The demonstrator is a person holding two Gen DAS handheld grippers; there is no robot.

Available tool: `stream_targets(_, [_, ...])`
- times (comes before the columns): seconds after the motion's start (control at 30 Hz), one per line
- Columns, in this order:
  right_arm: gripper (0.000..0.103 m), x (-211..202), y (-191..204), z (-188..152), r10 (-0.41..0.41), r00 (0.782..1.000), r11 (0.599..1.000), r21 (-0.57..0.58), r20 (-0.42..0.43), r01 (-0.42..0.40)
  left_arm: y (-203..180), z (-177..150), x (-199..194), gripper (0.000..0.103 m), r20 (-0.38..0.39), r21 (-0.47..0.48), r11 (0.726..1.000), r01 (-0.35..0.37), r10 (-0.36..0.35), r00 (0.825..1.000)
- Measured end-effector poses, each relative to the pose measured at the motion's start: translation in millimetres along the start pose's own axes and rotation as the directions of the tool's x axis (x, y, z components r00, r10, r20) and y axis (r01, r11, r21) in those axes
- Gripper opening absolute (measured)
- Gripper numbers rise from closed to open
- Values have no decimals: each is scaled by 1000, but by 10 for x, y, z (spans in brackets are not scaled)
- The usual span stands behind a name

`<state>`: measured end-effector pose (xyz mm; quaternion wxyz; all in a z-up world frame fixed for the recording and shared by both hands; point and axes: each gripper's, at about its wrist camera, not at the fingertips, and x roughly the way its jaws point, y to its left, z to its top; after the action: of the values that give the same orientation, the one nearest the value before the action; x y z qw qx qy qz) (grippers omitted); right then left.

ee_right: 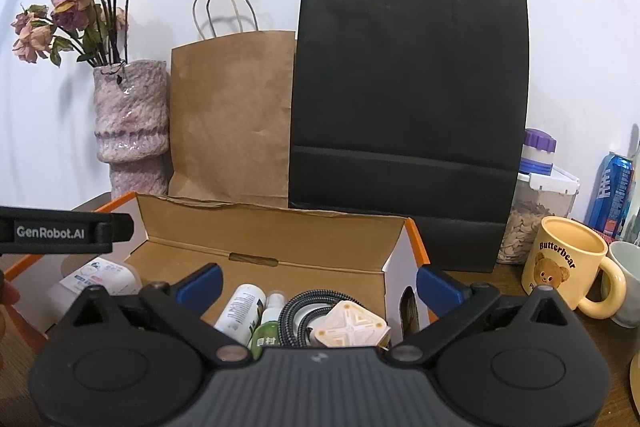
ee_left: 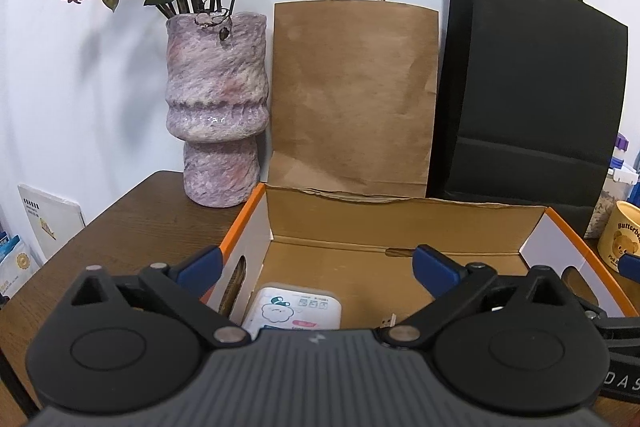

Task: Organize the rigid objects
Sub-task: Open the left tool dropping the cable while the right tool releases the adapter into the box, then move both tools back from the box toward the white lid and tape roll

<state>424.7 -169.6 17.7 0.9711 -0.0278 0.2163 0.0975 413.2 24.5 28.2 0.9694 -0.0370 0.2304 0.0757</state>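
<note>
Below right tool (ee_right: 318, 281), charger (ee_right: 349, 327) inside cardboard box (ee_right: 280, 227).

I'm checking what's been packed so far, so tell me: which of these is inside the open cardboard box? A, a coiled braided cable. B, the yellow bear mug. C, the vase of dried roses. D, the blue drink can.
A: the coiled braided cable lies inside the cardboard box beside two small bottles, while the mug, can and vase all stand outside it on the table.
</note>
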Motion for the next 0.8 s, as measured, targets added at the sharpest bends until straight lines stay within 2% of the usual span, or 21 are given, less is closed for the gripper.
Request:
stream_targets(0.3, [103,-83,14,-21,1,1000,1000,-4,3,-1,34,-4,-76,103,1,-11,1000,12,-12,1000])
stream_targets(0.8, [103,-475,-3,-170,-1,1000,1000,-19,6,1,60,-175,-459,103,8,-19,1000,21,-21,1000])
